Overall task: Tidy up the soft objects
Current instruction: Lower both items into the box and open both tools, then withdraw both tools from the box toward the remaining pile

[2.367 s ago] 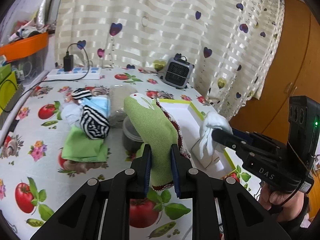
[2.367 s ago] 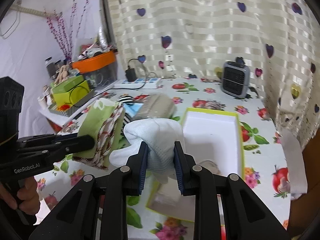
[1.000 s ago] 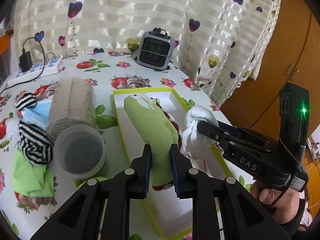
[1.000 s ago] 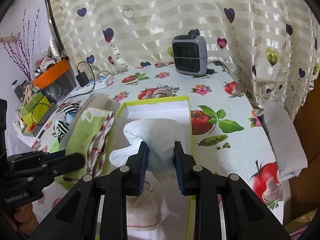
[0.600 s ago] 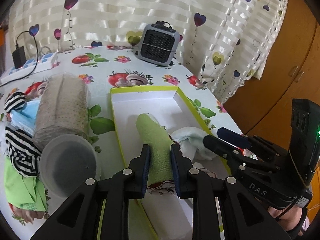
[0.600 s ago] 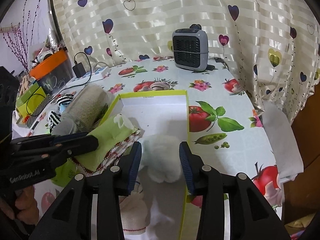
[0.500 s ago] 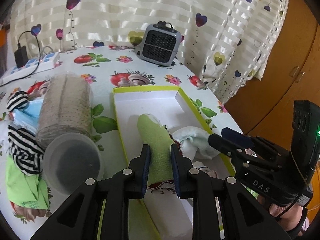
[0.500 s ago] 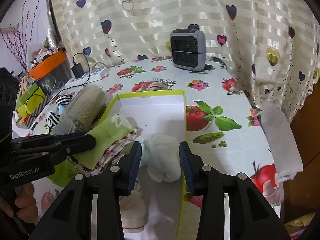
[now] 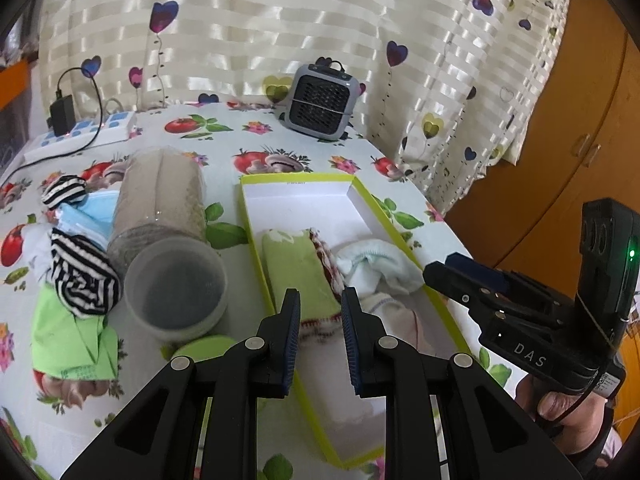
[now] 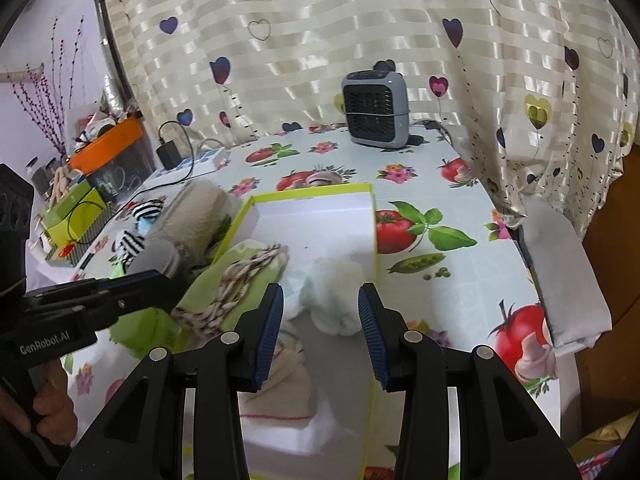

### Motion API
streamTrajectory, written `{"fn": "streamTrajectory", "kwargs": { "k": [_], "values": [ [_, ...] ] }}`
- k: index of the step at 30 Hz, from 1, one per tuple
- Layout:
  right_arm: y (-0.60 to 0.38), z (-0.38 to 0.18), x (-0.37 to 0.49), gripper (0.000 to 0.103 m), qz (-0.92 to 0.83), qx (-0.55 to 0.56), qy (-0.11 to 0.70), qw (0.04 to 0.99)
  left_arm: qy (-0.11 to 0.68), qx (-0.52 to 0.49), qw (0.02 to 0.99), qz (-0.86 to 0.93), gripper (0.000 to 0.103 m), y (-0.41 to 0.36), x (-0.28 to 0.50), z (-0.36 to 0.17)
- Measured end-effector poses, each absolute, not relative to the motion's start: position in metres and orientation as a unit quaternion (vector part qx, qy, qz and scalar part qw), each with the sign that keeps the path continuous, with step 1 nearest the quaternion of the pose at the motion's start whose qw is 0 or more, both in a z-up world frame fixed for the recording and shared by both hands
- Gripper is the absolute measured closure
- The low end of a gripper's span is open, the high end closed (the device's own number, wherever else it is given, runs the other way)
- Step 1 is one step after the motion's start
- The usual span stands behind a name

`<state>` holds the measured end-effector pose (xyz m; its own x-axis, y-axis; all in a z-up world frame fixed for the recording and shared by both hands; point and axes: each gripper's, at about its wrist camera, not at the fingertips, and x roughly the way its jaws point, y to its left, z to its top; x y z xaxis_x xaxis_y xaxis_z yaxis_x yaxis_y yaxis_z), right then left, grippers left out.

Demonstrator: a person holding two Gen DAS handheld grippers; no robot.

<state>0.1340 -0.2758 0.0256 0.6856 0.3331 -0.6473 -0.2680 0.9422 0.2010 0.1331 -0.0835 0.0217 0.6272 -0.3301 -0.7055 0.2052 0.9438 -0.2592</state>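
A yellow-rimmed white box (image 9: pixel 296 179) lies on the fruit-print tablecloth. In it lie a green cloth pouch with a red-white trim (image 9: pixel 298 266), a white sock bundle (image 9: pixel 376 264) and a white cloth with red stitching (image 10: pixel 280 392). The pouch (image 10: pixel 240 272) and the sock bundle (image 10: pixel 336 300) also show in the right wrist view, inside the box (image 10: pixel 312 196). My left gripper (image 9: pixel 320 320) is open just behind the pouch, off it. My right gripper (image 10: pixel 320 320) is open wide, with the sock bundle lying loose between and ahead of its fingers.
Left of the box lie a beige roll in a clear tube (image 9: pixel 160 208), a grey cup (image 9: pixel 176 288), striped socks (image 9: pixel 86 278), a blue mask (image 9: pixel 94 216) and a green cloth (image 9: pixel 72 340). A small grey heater (image 9: pixel 322 102) and a power strip (image 9: pixel 80 136) stand at the back.
Both grippers carried the pouch and sock bundle over the box and lowered them in. The right gripper let go first, then the left opened; both have drawn back slightly.
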Motion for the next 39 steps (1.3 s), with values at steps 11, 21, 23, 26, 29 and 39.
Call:
{"fn": "streamTrajectory", "kwargs": {
  "k": [11,21,23,26,29,39],
  "values": [
    [-0.258,0.036,0.104,0.063,0.182,0.029,0.354,0.917,0.391,-0.07,0.906,-0.148,0.084,-0.081,0.101,0.034],
    [-0.243,0.042,0.086,0.063,0.196,0.012,0.35,0.916,0.382,-0.073,0.91,-0.142,0.083,-0.074,0.078,0.042],
    [-0.24,0.043,0.083,0.063,0.198,0.002,0.346,0.917,0.382,-0.073,0.91,-0.141,0.083,-0.072,0.075,0.042],
    [-0.236,0.045,0.08,0.063,0.2,-0.005,0.344,0.917,0.382,-0.073,0.911,-0.14,0.083,-0.071,0.072,0.042],
    [-0.233,0.046,0.077,0.063,0.202,-0.009,0.342,0.918,0.382,-0.075,0.911,-0.138,0.083,-0.068,0.068,0.043],
    [-0.216,0.047,0.066,0.063,0.217,-0.026,0.344,0.913,0.383,-0.084,0.911,-0.126,0.082,-0.055,0.06,0.041]
  ]
}}
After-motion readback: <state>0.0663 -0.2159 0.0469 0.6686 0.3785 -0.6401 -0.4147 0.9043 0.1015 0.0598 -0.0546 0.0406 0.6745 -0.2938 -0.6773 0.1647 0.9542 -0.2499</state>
